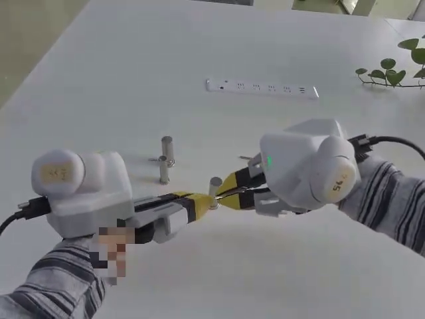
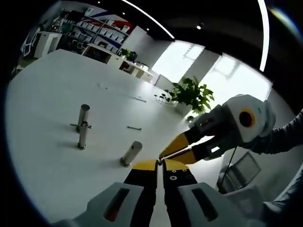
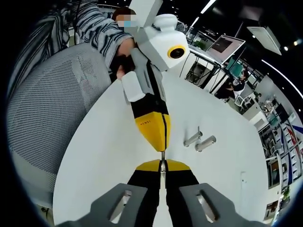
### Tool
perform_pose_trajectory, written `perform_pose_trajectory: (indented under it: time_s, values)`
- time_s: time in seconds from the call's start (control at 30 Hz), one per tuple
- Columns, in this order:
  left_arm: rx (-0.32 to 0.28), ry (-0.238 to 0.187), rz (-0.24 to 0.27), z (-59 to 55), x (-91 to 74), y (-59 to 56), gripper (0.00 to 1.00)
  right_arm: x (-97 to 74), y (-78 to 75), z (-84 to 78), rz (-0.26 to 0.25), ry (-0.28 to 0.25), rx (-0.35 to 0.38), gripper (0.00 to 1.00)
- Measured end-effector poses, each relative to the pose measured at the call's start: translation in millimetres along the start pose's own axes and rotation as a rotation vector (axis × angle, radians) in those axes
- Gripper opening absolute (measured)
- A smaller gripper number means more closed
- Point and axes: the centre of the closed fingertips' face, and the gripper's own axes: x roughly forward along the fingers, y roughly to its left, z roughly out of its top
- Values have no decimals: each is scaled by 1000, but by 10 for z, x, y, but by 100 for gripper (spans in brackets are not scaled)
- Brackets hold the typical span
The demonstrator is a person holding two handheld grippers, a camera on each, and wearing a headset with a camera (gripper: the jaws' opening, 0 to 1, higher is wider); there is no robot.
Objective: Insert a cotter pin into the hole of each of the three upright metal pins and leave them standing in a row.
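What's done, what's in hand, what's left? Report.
Done: middle pin seems to carry a cotter pin crosswise. In hand: left gripper and right gripper meet, tongs shut on a second cotter pin beside the near pin. Left: that pin, and perhaps the far pin, unclear.

Left hand-held gripper (image 1: 204,203) — meets right one (image 1: 226,197).
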Motion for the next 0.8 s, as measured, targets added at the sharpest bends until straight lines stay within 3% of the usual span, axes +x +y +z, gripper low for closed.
perform_pose_trajectory:
  time_s: [0.33, 0.43, 0.6, 0.8]
  values:
    - [-21, 1, -6, -12, -9, 4, 0, 9, 22, 11, 0, 0, -1, 0]
    - [28, -1, -7, -8, -10, -4, 0, 18, 26, 17, -4, -11, 30, 0]
    - [76, 17, -19, -41, -5, -9, 0, 18, 17, 15, -8, -55, 168, 0]
    - [189, 33, -26, -72, -21, -6, 0, -2, 35, -49, 16, -96, 401, 6]
